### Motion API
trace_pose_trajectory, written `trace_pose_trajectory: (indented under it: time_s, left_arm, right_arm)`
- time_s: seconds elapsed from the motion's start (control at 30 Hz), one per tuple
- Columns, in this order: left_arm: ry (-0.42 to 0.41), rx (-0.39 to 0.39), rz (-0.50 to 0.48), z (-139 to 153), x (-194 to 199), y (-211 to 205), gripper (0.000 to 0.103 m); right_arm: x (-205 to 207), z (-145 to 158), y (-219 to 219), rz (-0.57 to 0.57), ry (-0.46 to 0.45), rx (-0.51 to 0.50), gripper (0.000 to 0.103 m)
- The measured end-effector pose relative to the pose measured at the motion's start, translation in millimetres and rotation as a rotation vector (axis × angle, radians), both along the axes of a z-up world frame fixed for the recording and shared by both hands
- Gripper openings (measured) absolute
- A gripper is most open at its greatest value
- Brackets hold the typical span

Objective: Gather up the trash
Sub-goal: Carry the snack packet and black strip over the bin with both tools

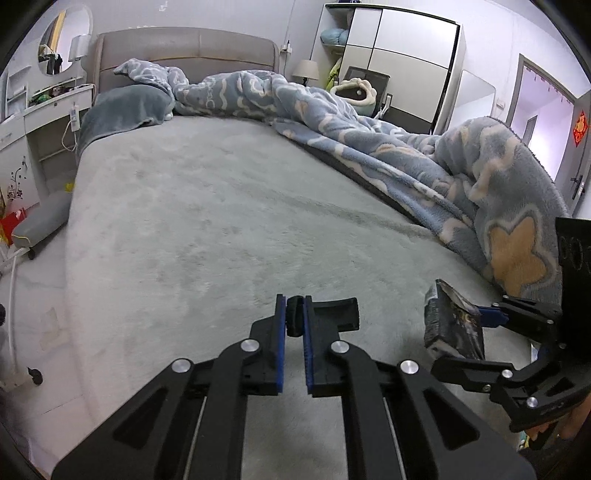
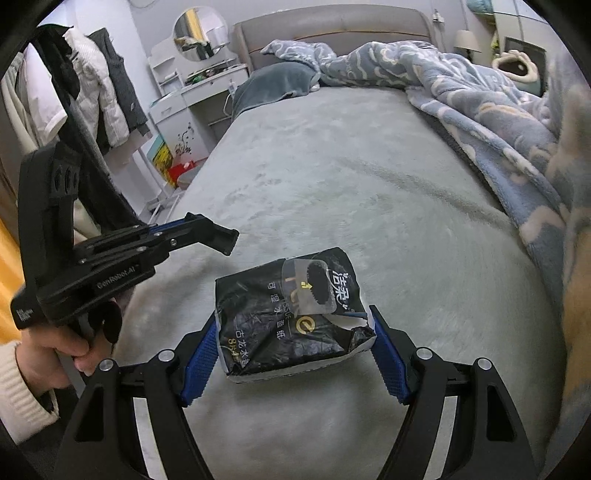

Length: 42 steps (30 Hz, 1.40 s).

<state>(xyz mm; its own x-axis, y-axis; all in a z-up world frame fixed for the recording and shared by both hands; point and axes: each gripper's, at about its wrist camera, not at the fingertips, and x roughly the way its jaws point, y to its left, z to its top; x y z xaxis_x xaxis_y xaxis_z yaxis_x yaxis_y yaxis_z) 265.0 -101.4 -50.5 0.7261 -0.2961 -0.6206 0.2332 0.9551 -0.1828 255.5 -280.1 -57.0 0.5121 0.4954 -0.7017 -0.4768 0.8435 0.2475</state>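
Black crinkled plastic tissue pack (image 2: 291,314) sits lower centre, pinched across its long axis by our right gripper (image 2: 295,354); left gripper (image 1: 294,321) pressed together on a small black object (image 1: 294,317).

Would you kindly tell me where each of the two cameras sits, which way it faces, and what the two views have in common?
Left wrist: sits on the left gripper, looking down along its fingers over the grey bed; the jaws are shut on a small black object; the right gripper enters at right.
Right wrist: sits on the right gripper, looking toward the headboard; its jaws grip a black tissue pack; the left gripper and a hand with a cream sleeve show at left.
Shared: bed, blue patterned blanket, tissue pack, headboard.
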Motion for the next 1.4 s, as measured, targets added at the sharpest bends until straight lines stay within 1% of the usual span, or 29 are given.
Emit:
trace_pose_trajectory:
  time_s: [0.23, 0.37, 0.47, 0.8, 1.03, 1.17, 1.33, 1.4]
  left_arm:
    - [0.002, -0.071, 0.043, 6.8, -25.6, 26.7, 0.009]
    - [-0.005, -0.047, 0.047, 10.2, -40.8, 37.2, 0.009]
    - [-0.002, -0.058, 0.058, 10.8, -51.8, 49.0, 0.009]
    - [0.029, -0.048, 0.135, 1.9, -85.2, 89.1, 0.009]
    - [0.077, -0.03, 0.201, -12.5, -111.2, 120.8, 0.009]
    - [0.112, -0.043, 0.243, -21.8, -125.9, 140.4, 0.009]
    - [0.18, -0.022, 0.289, -38.9, -139.5, 161.5, 0.009]
    - [0.227, -0.004, 0.296, -48.6, -142.0, 168.0, 0.009]
  right_arm:
    - [-30.4, 13.4, 23.2, -0.047, -0.009, 0.059, 0.076]
    - [-42.4, 20.0, 38.1, -0.063, -0.017, 0.076, 0.076]
    - [-50.8, 22.8, 49.5, -0.066, -0.027, 0.071, 0.076]
    - [-70.2, 31.4, 99.6, -0.024, -0.041, 0.094, 0.076]
    - [-82.9, 31.2, 126.9, 0.014, -0.03, 0.106, 0.076]
    - [-90.7, 30.0, 141.2, 0.042, -0.023, 0.102, 0.076]
    - [-101.6, 28.3, 159.7, 0.077, -0.013, 0.103, 0.076]
    - [-104.2, 26.1, 167.5, 0.091, -0.002, 0.103, 0.076]
